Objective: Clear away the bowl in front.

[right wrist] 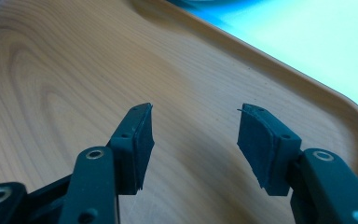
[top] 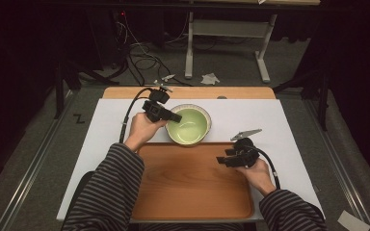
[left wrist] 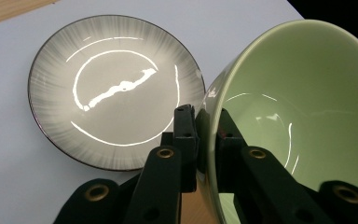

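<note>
The green bowl (top: 188,126) sits just beyond the far edge of the wooden tray (top: 192,192), apparently lifted a little off the grey plate (left wrist: 114,91) under it, tipped as if it is meant to go onto the tray. The left gripper (left wrist: 204,135) is clamped on the bowl's rim, one jaw outside the wall and one inside, a pinch that suits a thin edge. The right gripper (right wrist: 193,140) hovers over the tray's right side, jaws wide apart, holding nothing, probably waiting its turn.
</note>
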The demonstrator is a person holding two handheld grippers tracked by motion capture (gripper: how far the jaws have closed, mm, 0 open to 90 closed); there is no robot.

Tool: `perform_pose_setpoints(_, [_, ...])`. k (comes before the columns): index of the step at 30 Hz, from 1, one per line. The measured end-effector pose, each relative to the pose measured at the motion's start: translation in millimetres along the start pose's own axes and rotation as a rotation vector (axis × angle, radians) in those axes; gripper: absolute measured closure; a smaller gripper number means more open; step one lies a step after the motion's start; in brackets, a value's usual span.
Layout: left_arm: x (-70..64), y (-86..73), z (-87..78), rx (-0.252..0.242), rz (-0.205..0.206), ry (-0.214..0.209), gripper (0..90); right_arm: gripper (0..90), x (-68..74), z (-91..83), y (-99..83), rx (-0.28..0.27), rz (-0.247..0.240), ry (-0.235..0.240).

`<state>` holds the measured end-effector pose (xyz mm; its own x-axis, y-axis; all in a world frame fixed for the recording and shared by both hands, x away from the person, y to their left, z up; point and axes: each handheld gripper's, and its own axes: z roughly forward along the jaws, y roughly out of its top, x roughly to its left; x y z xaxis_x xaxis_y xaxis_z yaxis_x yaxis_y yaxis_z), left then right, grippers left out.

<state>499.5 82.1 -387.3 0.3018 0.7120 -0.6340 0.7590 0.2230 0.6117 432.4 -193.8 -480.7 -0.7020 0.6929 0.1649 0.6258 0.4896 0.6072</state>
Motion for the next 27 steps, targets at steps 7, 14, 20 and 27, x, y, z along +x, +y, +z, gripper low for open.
perform_pose_setpoints(7, [-2.7,-6.1,-6.7,0.011,0.004,-0.017,83.3,46.5,-0.8,0.8,-0.3,0.006,0.007,0.003])
perform_pose_setpoints(14, [-6.0,-12.1,-13.0,0.010,0.011,-0.034,83.2,46.5,-0.9,0.9,-0.5,0.007,0.007,0.002])
perform_pose_setpoints(20, [-4.6,-17.5,-16.0,0.018,0.003,-0.033,83.2,46.5,-0.1,0.5,-0.4,0.006,0.007,0.003])
perform_pose_setpoints(27, [-6.9,-24.9,-21.5,0.022,0.006,-0.049,83.2,46.5,-0.4,1.1,-0.5,0.010,0.005,0.003])
